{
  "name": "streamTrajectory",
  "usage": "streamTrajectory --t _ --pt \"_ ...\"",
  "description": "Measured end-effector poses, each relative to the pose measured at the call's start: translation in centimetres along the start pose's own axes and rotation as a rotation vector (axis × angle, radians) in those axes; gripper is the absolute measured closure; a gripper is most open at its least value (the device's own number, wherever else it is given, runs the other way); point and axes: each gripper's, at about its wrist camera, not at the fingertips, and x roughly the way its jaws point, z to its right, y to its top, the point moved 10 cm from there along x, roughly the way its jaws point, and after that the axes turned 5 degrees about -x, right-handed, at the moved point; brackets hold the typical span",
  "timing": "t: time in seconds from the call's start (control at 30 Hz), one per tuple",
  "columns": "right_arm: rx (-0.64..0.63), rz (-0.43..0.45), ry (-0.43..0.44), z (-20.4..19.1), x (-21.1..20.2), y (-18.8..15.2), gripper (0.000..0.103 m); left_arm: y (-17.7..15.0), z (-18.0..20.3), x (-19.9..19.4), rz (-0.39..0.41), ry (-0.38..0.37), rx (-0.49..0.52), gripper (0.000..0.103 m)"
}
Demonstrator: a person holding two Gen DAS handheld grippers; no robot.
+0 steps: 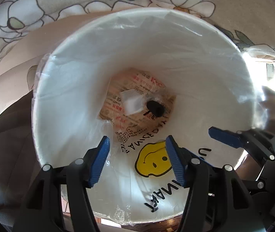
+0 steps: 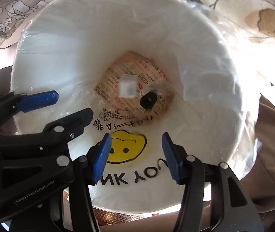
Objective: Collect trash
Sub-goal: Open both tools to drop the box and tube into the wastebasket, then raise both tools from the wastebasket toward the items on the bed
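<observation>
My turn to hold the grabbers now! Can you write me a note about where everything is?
Left gripper: open, holding nothing, over the bin.
Right gripper: open, holding nothing, also over the bin.
Things: at the bottom of the bag lie printed paper, a white scrap and a black bit.
Done: that trash is in the bin.
Left: these views show no loose trash outside, so look around for more.

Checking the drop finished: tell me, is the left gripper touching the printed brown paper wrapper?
Apart. The left wrist view shows the open left gripper at the bin's mouth, the printed brown paper wrapper at the bottom.
</observation>
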Motion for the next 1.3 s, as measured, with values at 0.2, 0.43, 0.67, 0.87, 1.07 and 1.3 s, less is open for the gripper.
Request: streamTrajectory --t 0.2,0.43,0.67,0.87,1.07,1.3 --pt "0.0 0.007 0.004 -0.1 -0.1 0.1 0.048 -0.2 0.0 -0.4 0.008 0.007 0.0 0.039" --pt "-0.011 0.015 0.0 0.8 -0.7 0.1 0.048 -0.5 -0.5 -1.2 0.003 0.006 -0.015 0.035" --pt "-0.059 0.049 -0.004 -0.3 -2.8 -0.7 0.048 -1.1 -0.6 -3.6 0.038 0.01 0.019 0.034" --pt "-0.089 0.109 0.004 -0.7 -6.8 -2.1 0.048 -2.5 -0.3 -6.8 0.104 0.042 0.087 0.034" --pt "-0.172 0.173 0.001 -1.4 -12.0 -4.6 0.048 -4.7 0.7 -11.5 0.201 0.068 0.171 0.033" --pt "-0.24 0.303 -0.005 -1.7 -20.9 -7.2 0.048 -7.0 1.0 -19.7 0.359 0.09 0.238 0.029"
